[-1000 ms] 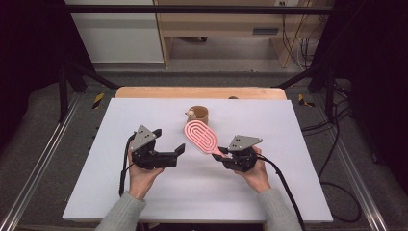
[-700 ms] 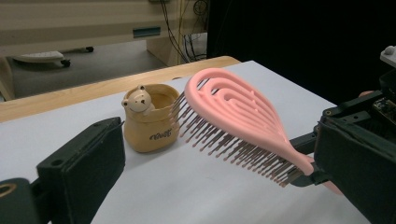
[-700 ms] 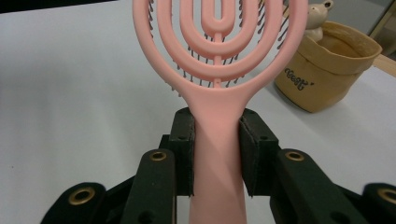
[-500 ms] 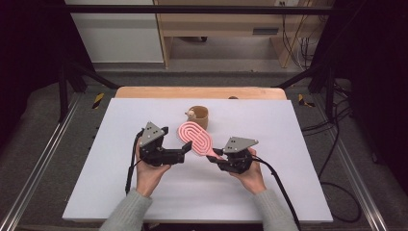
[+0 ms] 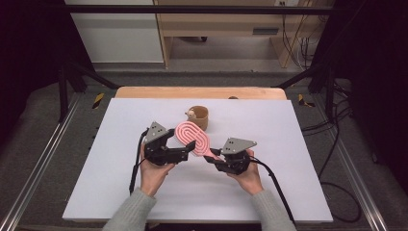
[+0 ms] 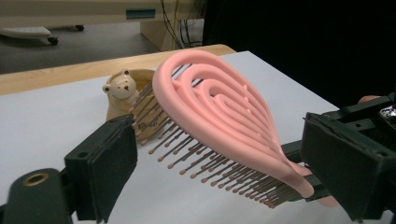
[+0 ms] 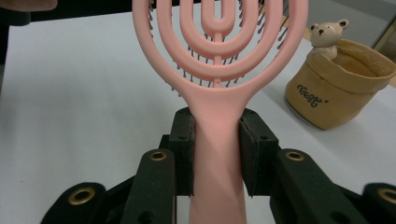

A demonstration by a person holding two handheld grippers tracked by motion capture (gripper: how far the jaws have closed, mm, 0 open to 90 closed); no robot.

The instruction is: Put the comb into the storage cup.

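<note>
Right gripper (image 7: 217, 154) clamps the handle of a pink plastic openwork hairbrush (image 5: 192, 136), held above the white table (image 5: 298, 130) near a tan bear-trimmed cup (image 5: 198, 117). Left gripper (image 6: 224, 163) gapes wide around the brush head.

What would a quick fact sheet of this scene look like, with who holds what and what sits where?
Held item: pink hairbrush, lifted above the table, bristles facing down
Right hand-held gripper: shut on the brush handle
Left hand-held gripper: open, jaws on either side of the brush head, not touching it
Other item: tan cup with a small bear figure on its rim, standing behind the brush
Surface: white table
Operator: a person in grey sleeves, one gripper in each hand
</note>
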